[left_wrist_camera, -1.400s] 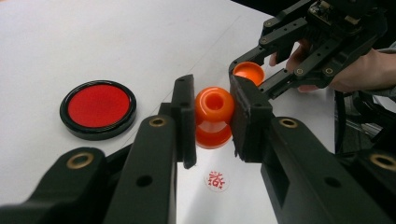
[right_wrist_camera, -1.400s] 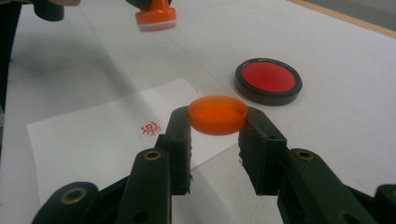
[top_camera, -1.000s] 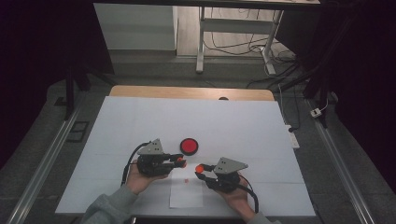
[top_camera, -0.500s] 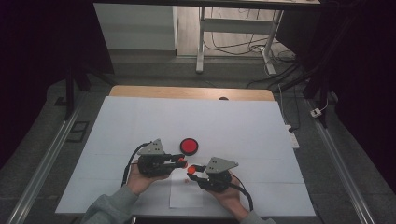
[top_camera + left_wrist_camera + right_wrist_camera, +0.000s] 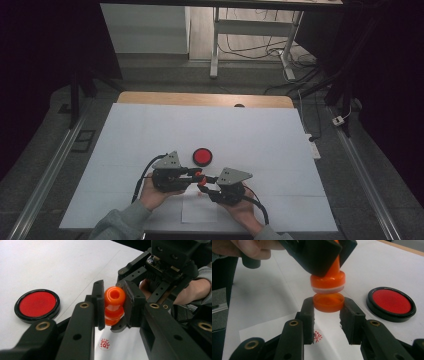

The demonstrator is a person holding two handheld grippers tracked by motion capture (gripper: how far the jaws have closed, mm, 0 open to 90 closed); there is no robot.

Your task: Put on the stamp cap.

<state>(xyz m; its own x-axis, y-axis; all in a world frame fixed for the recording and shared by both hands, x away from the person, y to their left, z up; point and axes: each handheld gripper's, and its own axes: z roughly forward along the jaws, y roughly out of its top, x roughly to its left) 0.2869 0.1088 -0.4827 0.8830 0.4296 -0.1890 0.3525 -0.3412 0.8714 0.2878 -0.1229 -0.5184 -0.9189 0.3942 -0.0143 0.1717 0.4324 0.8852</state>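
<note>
My left gripper [image 5: 114, 293] is shut on the handle of an orange stamp [image 5: 114, 295], held above the table. My right gripper [image 5: 328, 303] is shut on the stamp's round orange cap [image 5: 328, 301]. The cap sits just under the stamp's base [image 5: 327, 282], and I cannot tell whether they touch. In the high view both grippers meet tip to tip near the table's front edge, the left gripper [image 5: 196, 175] and the right gripper [image 5: 205, 186]. A white paper slip [image 5: 274, 330] with a red stamp mark [image 5: 318, 335] lies beneath them.
A round red ink pad [image 5: 202, 156] in a black rim lies open just behind the grippers, also ink pad [image 5: 37, 305] and ink pad [image 5: 391, 302]. The white table sheet [image 5: 240, 130] stretches far behind it. A hand [image 5: 192, 290] grips the right gripper.
My right gripper has shifted a little left toward the left gripper, bringing the cap under the stamp. The left gripper has stayed where it was.
</note>
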